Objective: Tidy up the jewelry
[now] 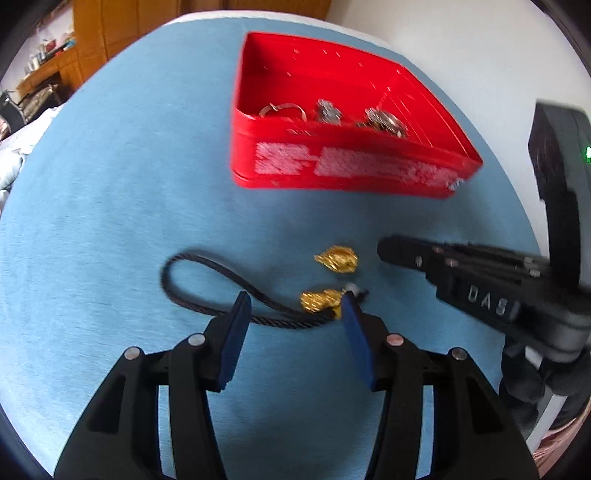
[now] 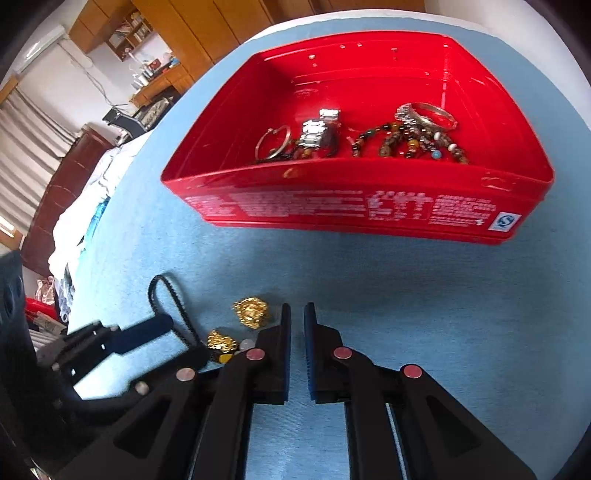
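A blue cloth (image 2: 424,295) covers the table (image 1: 424,48), whose white top shows past the cloth's far edge. Behind it stand tall wooden cupboards (image 2: 207,26), with an open shelf (image 2: 129,33) of small things and a cluttered wooden desk (image 2: 162,79) below against a white wall (image 2: 85,85). To the left, a striped curtain (image 2: 26,147) lets in daylight beside a dark brown wooden piece (image 2: 62,188), and crumpled white bedding (image 2: 77,221) lies heaped along the table's left side.
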{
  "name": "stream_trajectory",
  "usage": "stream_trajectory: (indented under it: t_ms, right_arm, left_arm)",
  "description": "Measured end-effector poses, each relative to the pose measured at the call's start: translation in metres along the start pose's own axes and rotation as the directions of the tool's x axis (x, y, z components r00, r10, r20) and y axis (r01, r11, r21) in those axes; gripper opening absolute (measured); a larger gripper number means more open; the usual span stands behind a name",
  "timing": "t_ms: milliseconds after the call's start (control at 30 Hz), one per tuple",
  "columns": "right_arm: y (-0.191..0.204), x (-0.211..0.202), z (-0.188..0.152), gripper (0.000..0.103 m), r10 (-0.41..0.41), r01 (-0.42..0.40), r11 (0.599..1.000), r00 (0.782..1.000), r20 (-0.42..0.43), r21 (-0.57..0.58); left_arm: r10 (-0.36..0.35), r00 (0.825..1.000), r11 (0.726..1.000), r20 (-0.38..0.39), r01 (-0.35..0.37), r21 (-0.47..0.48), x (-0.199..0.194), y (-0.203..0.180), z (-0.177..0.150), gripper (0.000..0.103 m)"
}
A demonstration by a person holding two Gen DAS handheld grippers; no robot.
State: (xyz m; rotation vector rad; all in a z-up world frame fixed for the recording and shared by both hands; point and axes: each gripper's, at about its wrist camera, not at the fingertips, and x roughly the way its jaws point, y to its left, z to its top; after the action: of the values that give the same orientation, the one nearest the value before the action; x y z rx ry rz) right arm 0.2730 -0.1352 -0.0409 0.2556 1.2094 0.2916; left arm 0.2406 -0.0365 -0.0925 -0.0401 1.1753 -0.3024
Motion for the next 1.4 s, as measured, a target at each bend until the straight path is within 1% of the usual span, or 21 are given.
stream_trajectory:
  t_ms: [233,300,367,467,533,567,633,700,800,867,900,967,1067,1200,1400]
  right_arm:
    - [-0.002,-0.003,-0.001,0.009,0.004,-0.004,1.000,1.000,0.001,0.004]
    - [-0.001,-0.005,-0.001,0.010,0.006,-0.006,1.000,1.000,0.004,0.000]
    - [0.001,-0.007,0.000,0.011,0.006,-0.006,1.000,1.000,0.008,0.001]
    - [0.002,-0.009,0.002,0.013,0.006,-0.006,1.000,1.000,0.015,0.002]
    - [0.002,-0.007,0.003,0.013,0.008,-0.008,1.000,1.000,0.013,0.001]
    - [0.003,-0.007,0.003,0.013,0.009,-0.009,1.000,1.000,0.012,0.000]
    - [0.003,-0.006,0.002,0.013,0.011,-0.011,1.000,1.000,0.011,-0.002]
    - [0.004,-0.005,0.002,0.013,0.016,-0.016,1.000,1.000,0.009,-0.006]
    - [0.006,-0.004,0.002,0.013,0.024,-0.024,1.000,1.000,0.008,-0.013]
    - [0.008,-0.003,0.002,0.016,0.036,-0.036,0.999,0.999,0.007,-0.021]
    - [0.009,-0.002,0.002,0.020,0.044,-0.044,0.999,0.999,0.007,-0.028]
    - [0.012,-0.001,0.003,0.024,0.055,-0.055,0.998,0.998,0.009,-0.042]
    - [0.017,0.002,0.005,0.026,0.065,-0.065,0.996,0.998,0.006,-0.065]
    - [0.019,0.009,0.009,0.031,0.083,-0.083,0.994,0.997,0.002,-0.074]
    - [0.017,0.019,0.012,0.032,0.098,-0.099,0.993,0.995,-0.016,-0.067]
  left_arm:
    - [0.021,1.000,0.999,-0.001,-0.021,0.049,0.003,-0.015,-0.004,0.051]
    - [0.028,1.000,0.998,-0.009,-0.027,0.058,0.007,-0.017,-0.003,0.054]
    - [0.044,0.999,0.997,-0.013,-0.043,0.070,0.010,-0.019,-0.003,0.055]
    - [0.078,0.997,0.994,-0.021,-0.076,0.075,0.016,-0.018,-0.001,0.054]
    - [0.083,0.996,0.994,-0.022,-0.082,0.073,0.019,-0.017,0.001,0.052]
    - [0.089,0.996,0.994,-0.020,-0.087,0.068,0.019,-0.015,0.002,0.049]
    - [0.089,0.996,0.995,-0.019,-0.088,0.046,0.020,-0.011,0.005,0.043]
    - [0.085,0.996,0.996,-0.018,-0.084,0.013,0.019,-0.004,0.007,0.036]
    - [0.092,0.996,0.995,-0.013,-0.092,-0.040,0.018,0.007,0.012,0.030]
    - [0.109,0.994,0.991,-0.006,-0.109,-0.077,0.017,0.015,0.015,0.028]
    - [0.121,0.993,0.987,0.000,-0.120,-0.103,0.016,0.021,0.016,0.026]
    - [0.124,0.992,0.982,0.003,-0.122,-0.146,0.014,0.031,0.018,0.025]
    - [0.119,0.993,0.976,0.007,-0.116,-0.187,0.013,0.040,0.021,0.022]
    - [0.116,0.993,0.973,0.007,-0.112,-0.202,0.013,0.043,0.022,0.022]
    - [0.107,0.994,0.971,0.009,-0.103,-0.214,0.007,0.049,0.019,0.022]
